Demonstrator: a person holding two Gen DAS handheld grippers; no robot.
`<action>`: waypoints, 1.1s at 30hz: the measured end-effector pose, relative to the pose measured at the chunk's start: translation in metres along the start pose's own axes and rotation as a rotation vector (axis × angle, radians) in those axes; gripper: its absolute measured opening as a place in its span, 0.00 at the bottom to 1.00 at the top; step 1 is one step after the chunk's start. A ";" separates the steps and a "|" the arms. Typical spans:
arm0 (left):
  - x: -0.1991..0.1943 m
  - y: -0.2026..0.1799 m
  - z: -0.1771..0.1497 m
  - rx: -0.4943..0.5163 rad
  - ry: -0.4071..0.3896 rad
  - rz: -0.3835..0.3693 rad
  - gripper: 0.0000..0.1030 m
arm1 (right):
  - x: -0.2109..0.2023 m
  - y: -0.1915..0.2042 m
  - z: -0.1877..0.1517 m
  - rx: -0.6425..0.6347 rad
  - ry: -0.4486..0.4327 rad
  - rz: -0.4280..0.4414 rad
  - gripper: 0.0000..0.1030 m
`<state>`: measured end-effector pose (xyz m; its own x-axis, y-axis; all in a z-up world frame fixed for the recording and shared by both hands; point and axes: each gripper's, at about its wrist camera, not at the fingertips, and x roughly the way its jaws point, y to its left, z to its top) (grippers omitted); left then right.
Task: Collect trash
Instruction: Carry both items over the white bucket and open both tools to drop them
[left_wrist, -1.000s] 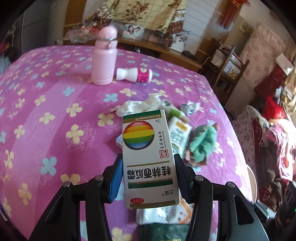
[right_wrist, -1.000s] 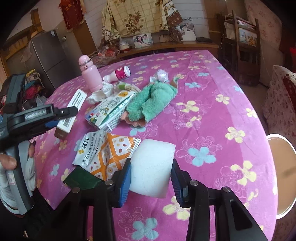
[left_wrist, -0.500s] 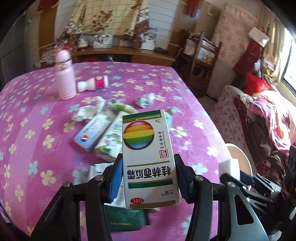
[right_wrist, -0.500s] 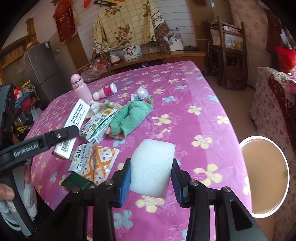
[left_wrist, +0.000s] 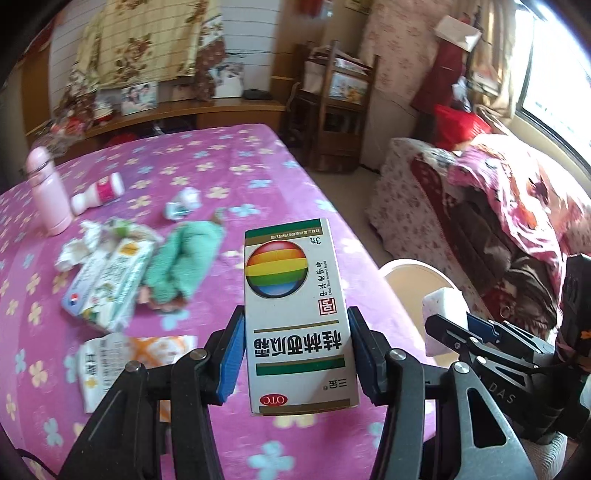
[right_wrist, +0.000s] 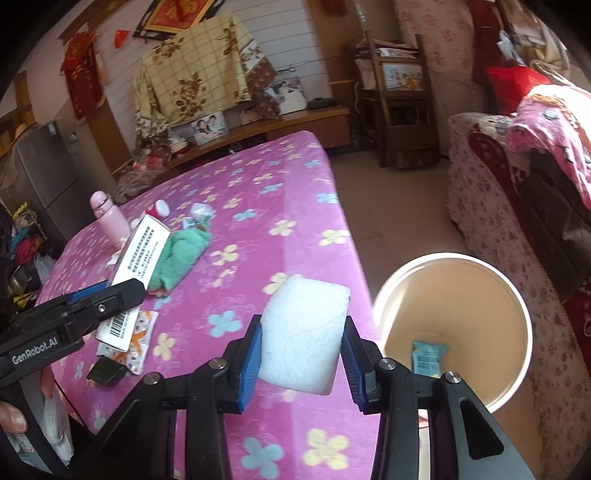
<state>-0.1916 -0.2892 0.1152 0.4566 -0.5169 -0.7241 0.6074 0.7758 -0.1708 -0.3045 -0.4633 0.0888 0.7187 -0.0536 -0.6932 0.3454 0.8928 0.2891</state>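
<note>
We've got the tabletop (right_wrist: 295, 206) in its pink flowered cloth under and ahead of both tools. Beige bin (right_wrist: 517, 314) stands on the floor just right of the right tool, off the tabletop edge; one small blue packet (right_wrist: 428, 356) lies in its bottom.

Left tool (left_wrist: 297, 354): pinching a white medicine box (left_wrist: 295, 306) by its long sides, box upright between the blue pads, rainbow ball print facing the camera. Box is held above the tabletop near its right edge.

Right tool (right_wrist: 301, 354): pinching a white foam block (right_wrist: 304, 332), pads pressed on both sides. Block sits over the tabletop edge, just left of the bin rim. In the left view we see the same block (left_wrist: 443, 310) in front of the bin.

Ahead-left of both tools, on the tabletop: green cloth (left_wrist: 184, 262), a second carton (left_wrist: 110, 284) beside it, orange wrapper (left_wrist: 110, 362) nearer us, crumpled tissue (left_wrist: 81, 243), pink flask (left_wrist: 48, 195) standing upright, small white-and-pink bottle (left_wrist: 98, 194) on its side next to the flask.
</note>
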 end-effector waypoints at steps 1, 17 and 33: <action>0.003 -0.007 0.001 0.010 0.003 -0.007 0.53 | -0.002 -0.008 0.000 0.011 -0.003 -0.012 0.41; 0.065 -0.110 0.005 0.121 0.092 -0.132 0.53 | -0.014 -0.126 -0.008 0.138 0.015 -0.163 0.42; 0.118 -0.155 0.004 0.137 0.159 -0.187 0.53 | 0.019 -0.184 -0.023 0.227 0.082 -0.209 0.46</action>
<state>-0.2289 -0.4721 0.0588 0.2271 -0.5743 -0.7865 0.7584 0.6109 -0.2271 -0.3682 -0.6179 0.0072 0.5700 -0.1813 -0.8014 0.6132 0.7431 0.2680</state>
